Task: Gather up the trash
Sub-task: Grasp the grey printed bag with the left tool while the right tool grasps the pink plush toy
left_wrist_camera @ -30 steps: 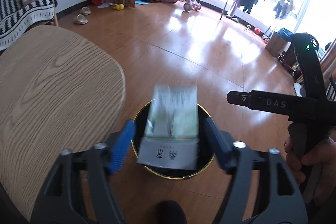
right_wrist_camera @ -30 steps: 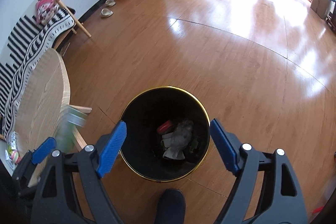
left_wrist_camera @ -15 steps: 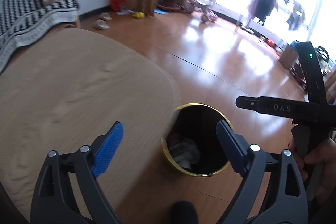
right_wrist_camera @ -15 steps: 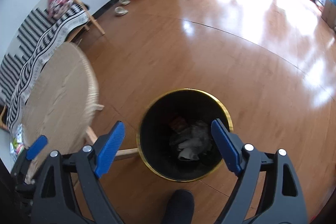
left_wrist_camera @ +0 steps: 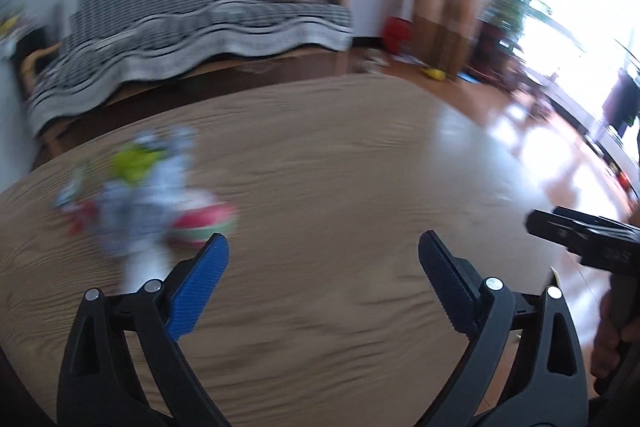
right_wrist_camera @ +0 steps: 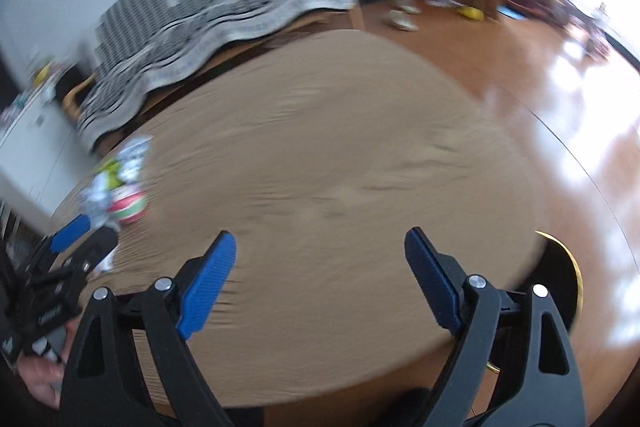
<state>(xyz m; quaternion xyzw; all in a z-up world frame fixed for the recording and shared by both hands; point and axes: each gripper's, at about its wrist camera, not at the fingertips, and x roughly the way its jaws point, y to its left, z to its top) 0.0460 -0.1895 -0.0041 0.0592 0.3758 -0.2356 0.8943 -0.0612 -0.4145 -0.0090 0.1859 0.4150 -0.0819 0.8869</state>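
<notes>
Both grippers hang over the round, pale wood-grain table [right_wrist_camera: 320, 155]. The left gripper [left_wrist_camera: 322, 267] has its blue-padded fingers spread wide with nothing between them, and the right gripper [right_wrist_camera: 320, 259] is just as wide and just as empty. Off the table's right edge, low on the floor, the black trash bin with a gold rim [right_wrist_camera: 560, 291] shows only as a sliver behind the right gripper's finger. Further across the tabletop, toward its left side, sits a blurred heap of crumpled wrappers and packets in white, green and red [left_wrist_camera: 140, 195], just beyond the left gripper's left finger. Behind the table stands a wooden-framed sofa under a black-and-white striped throw [left_wrist_camera: 200, 23], then the glossy brown wooden floor [right_wrist_camera: 560, 99] running to the bright windows.
</notes>
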